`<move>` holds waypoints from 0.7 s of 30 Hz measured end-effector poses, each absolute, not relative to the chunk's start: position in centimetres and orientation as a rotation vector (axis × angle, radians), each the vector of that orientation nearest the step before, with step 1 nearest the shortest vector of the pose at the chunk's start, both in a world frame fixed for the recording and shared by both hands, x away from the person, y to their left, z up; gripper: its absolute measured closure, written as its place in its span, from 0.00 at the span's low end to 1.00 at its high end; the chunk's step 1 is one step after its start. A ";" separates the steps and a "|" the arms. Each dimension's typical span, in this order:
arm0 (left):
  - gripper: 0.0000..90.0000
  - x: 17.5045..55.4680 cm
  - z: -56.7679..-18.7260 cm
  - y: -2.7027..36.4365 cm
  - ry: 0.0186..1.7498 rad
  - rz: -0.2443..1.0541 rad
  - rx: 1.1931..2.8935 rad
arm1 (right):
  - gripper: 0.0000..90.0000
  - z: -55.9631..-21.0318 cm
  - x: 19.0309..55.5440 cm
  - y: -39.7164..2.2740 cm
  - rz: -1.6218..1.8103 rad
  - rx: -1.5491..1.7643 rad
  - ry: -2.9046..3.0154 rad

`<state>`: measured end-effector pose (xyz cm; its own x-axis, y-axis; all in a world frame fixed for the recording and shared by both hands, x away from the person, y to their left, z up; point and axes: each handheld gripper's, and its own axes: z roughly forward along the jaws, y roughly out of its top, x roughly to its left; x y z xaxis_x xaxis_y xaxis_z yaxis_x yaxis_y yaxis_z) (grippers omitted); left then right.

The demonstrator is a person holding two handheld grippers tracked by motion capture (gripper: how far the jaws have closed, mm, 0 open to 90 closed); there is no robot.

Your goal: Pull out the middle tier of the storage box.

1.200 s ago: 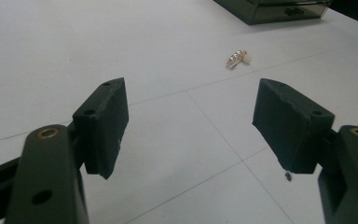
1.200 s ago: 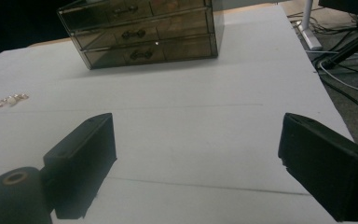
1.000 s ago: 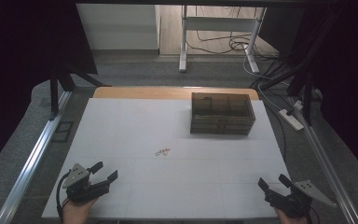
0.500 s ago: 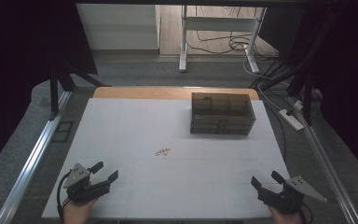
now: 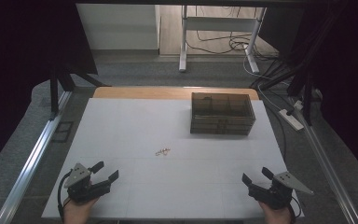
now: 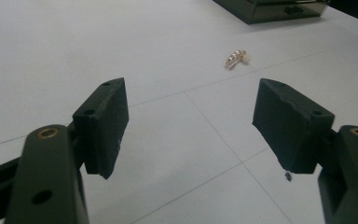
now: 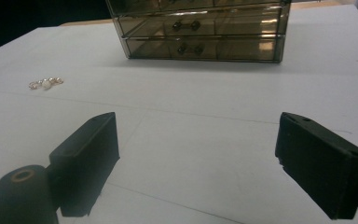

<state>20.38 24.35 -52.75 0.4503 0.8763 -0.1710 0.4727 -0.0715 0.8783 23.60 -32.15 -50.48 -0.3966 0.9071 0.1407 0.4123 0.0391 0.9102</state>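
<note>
A small piece of pale gold jewellery (image 5: 162,151) lies on the white table (image 5: 135,126) near the middle; it also lies ahead of the jaws as jewellery (image 6: 237,58) and off to the left as jewellery (image 7: 45,83). A smoky clear drawer box (image 5: 222,113) stands at the back right, its drawer fronts with small knobs facing me as drawer box (image 7: 200,28). My left gripper (image 5: 105,171) rests open at the front left, nothing between its jaws. My right gripper (image 5: 257,176) is open at the front right, also holding nothing.
A wooden strip (image 5: 172,92) borders the table's far edge. Metal rails (image 5: 32,158) run along both sides. Beyond the table stand a desk frame (image 5: 216,35) and cables (image 5: 242,44) on the floor, with a power strip (image 5: 292,119) at the right.
My right gripper has shifted left and a little forward along the front edge. The left gripper has barely moved. Jewellery and drawer box stay put.
</note>
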 end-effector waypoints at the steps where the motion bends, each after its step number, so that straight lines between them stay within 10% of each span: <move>1: 0.30 20.4 -52.8 24.3 1.171 0.508 1.711 | 0.15 -50.5 23.7 -32.0 1.334 1.321 1.845; 21: 0.30 20.5 -52.8 24.2 1.165 0.504 1.717 | 0.15 -50.8 24.6 -30.7 1.357 1.330 1.864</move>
<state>20.53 24.16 -52.77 0.4575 0.8729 -0.1696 0.4745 -0.0783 0.8768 24.58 -30.69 -50.77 -0.4159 0.8957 0.1576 0.4251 0.0383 0.9044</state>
